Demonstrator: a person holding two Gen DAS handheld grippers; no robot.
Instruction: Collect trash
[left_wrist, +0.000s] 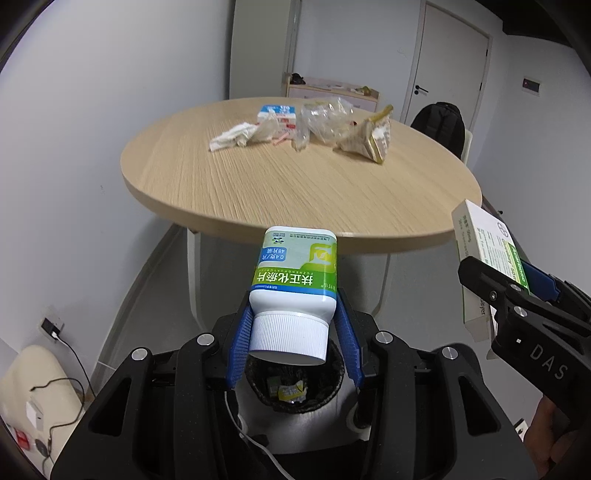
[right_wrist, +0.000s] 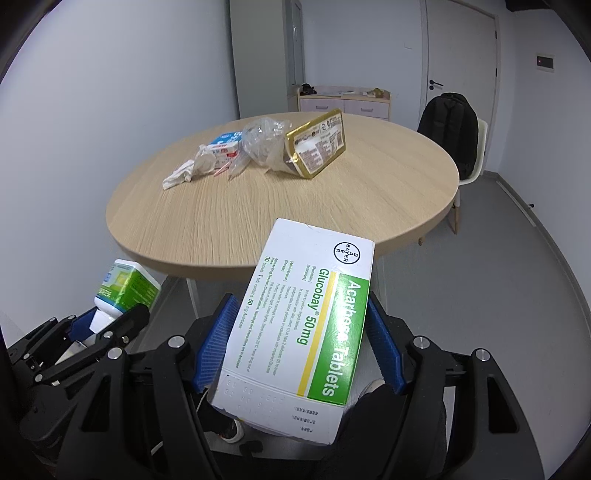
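My left gripper (left_wrist: 295, 332) is shut on a white pill bottle (left_wrist: 295, 273) with a green label, cap towards me, held directly above a black-lined trash bin (left_wrist: 295, 391) on the floor with some scraps inside. The bottle also shows in the right wrist view (right_wrist: 123, 288). My right gripper (right_wrist: 299, 339) is shut on a white and green tablet box (right_wrist: 299, 314), also seen at the right in the left wrist view (left_wrist: 487, 254). On the round wooden table (left_wrist: 295, 192) lie a crumpled tissue (left_wrist: 234, 136), a blue-white carton (left_wrist: 277, 116), clear plastic wrap (left_wrist: 325, 120) and a gold snack wrapper (left_wrist: 373, 142).
A chair with a black backpack (right_wrist: 452, 133) stands behind the table at the right. A low cabinet (right_wrist: 343, 99) and a door (right_wrist: 458, 55) are at the back. Cables and a wall socket (left_wrist: 51, 328) are at the lower left.
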